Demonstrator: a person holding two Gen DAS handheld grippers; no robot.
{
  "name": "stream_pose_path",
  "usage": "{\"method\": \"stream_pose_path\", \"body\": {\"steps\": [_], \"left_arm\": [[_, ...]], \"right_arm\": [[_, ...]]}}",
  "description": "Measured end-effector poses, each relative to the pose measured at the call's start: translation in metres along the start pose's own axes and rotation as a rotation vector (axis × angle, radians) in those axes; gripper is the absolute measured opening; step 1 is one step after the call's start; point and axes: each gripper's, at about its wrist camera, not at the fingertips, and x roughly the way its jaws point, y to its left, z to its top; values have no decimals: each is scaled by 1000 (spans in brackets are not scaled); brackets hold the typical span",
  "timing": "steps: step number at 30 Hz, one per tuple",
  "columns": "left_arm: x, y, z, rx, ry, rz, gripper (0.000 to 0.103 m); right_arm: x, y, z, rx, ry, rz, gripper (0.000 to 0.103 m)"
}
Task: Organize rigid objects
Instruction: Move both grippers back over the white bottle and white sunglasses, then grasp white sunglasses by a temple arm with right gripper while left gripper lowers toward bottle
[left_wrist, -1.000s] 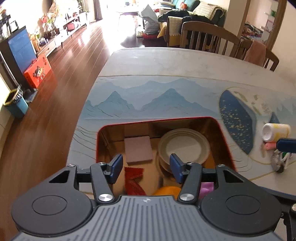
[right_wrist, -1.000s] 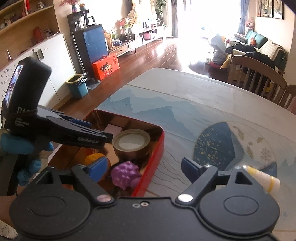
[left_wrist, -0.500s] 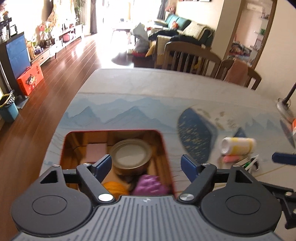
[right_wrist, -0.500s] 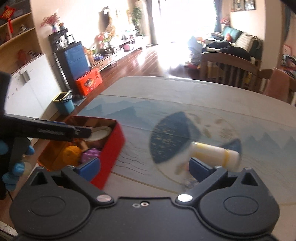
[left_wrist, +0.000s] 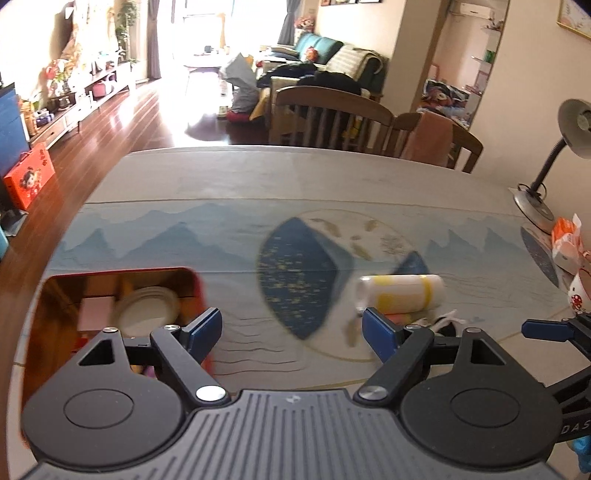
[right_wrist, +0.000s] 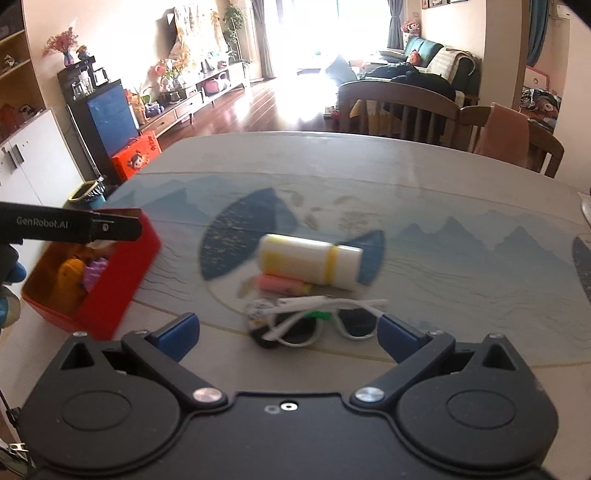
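A red box (right_wrist: 110, 291) stands at the table's left, holding a white plate (left_wrist: 147, 306), a pink block (left_wrist: 96, 314), an orange item (right_wrist: 70, 280) and a purple toy (right_wrist: 95, 271). A white and yellow bottle (right_wrist: 310, 262) lies on its side mid-table, with a pink and yellow item (right_wrist: 284, 284) and white-framed sunglasses (right_wrist: 325, 317) in front of it. My right gripper (right_wrist: 288, 334) is open and empty, just short of the sunglasses. My left gripper (left_wrist: 291, 330) is open and empty, between the box and the bottle (left_wrist: 399, 295).
The table (left_wrist: 258, 184) has a mat with blue mountains. Wooden chairs (left_wrist: 332, 114) stand at the far edge. A desk lamp (left_wrist: 546, 177) and an orange and white packet (left_wrist: 565, 243) sit at the right edge. A small round patterned item (right_wrist: 258, 314) lies by the sunglasses.
Both grippers have swung right, away from the red box and toward the bottle and sunglasses. The left gripper has opened wider. The box's contents have not moved.
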Motion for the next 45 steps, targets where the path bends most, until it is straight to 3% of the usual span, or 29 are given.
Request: {"method": "stream_pose_path", "body": {"steps": [9, 19, 22, 26, 35, 45], "left_arm": [[39, -54, 10, 25, 59, -31, 83], [86, -86, 26, 128, 132, -101, 83], [102, -92, 28, 195, 181, -157, 83], [120, -95, 25, 268, 208, -159, 83], [149, -95, 30, 361, 228, -181, 83], [172, -99, 36, 414, 251, -236, 83]], "right_arm": [[13, -45, -5, -3, 27, -40, 103], [34, -69, -8, -63, 76, -10, 100], [43, -72, -7, -98, 93, 2, 99], [55, -74, -5, -131, 116, 16, 98], [78, -65, 7, -297, 124, 54, 94], [102, -48, 14, -465, 161, 174, 87]]}}
